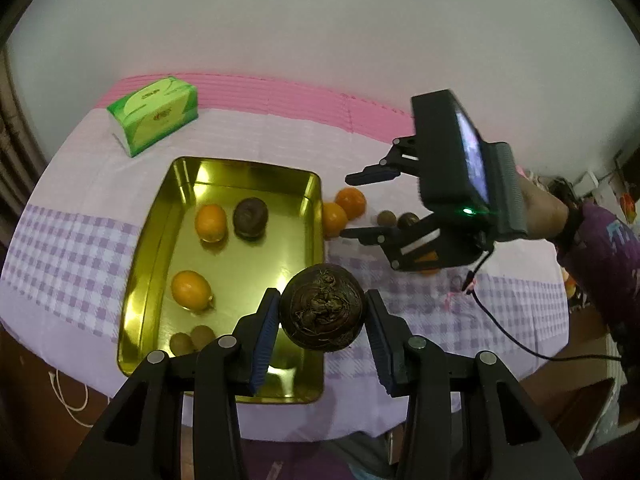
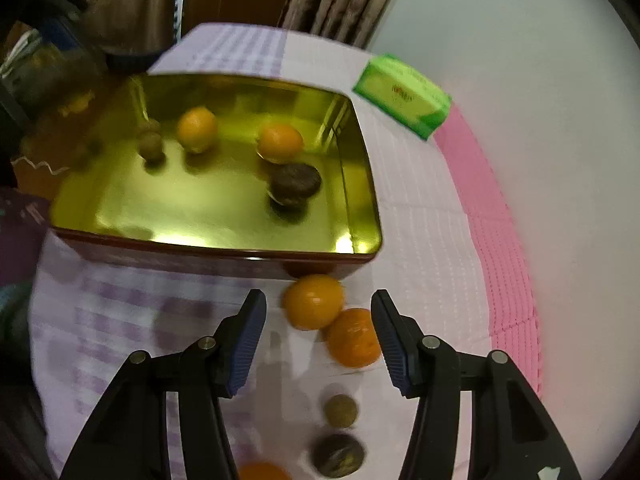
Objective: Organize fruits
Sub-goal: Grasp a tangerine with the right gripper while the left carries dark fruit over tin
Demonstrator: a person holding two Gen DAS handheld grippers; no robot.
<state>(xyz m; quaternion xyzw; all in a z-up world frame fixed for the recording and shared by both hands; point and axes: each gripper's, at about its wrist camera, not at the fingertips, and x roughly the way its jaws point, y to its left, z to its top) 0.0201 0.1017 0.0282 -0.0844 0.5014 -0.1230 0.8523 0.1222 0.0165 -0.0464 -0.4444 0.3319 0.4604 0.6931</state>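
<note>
My left gripper is shut on a dark brown round fruit and holds it above the near right part of the gold tray. The tray holds two oranges, a dark fruit and two small brown fruits. My right gripper is open and hovers over two oranges lying on the cloth just right of the tray. A small brown fruit, a dark fruit and another orange lie nearer to me.
A green tissue pack lies on the cloth behind the tray. The table has a purple checked cloth with a pink band at the back. A cable hangs from the right gripper.
</note>
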